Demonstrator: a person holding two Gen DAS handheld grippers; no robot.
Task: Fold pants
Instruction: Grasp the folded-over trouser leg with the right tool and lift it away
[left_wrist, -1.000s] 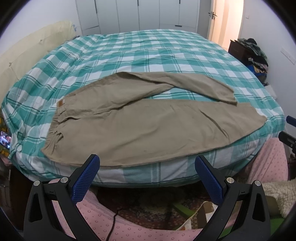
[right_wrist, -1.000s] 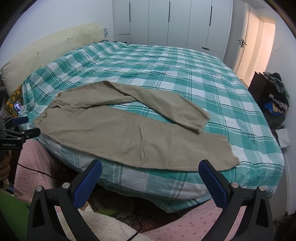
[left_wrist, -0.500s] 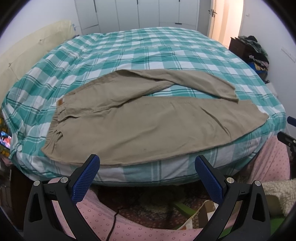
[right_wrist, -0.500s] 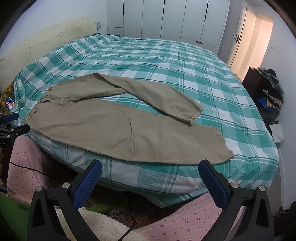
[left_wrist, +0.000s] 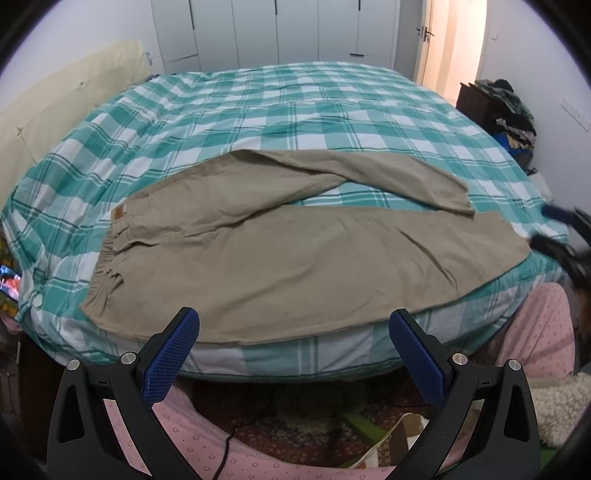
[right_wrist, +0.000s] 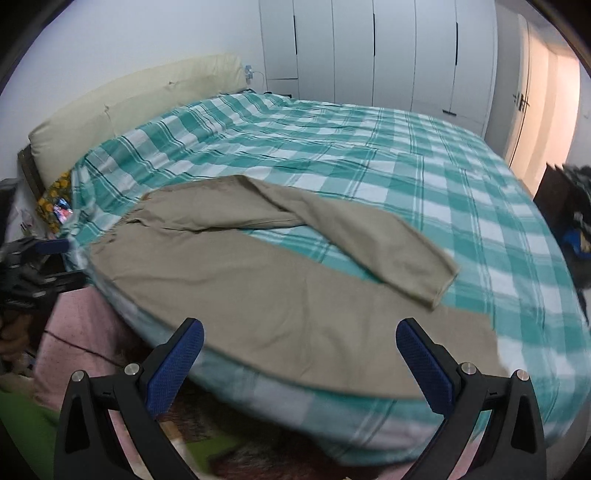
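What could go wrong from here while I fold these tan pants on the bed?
The pants lie along the near edge of the bed, so a pull toward you could drag them onto the floor. The far leg is splayed away from the near one, so a fold now may end up crooked. Both the left gripper and the right gripper are open and apart from the cloth, so a hurried pinch might also catch the checked sheet.

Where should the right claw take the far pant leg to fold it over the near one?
Grip the far leg's cuff, coming in from the foot end, low over the near leg. That cuff edge lies flat, free and unweighted on the khaki pants, just ahead of the open right claw.
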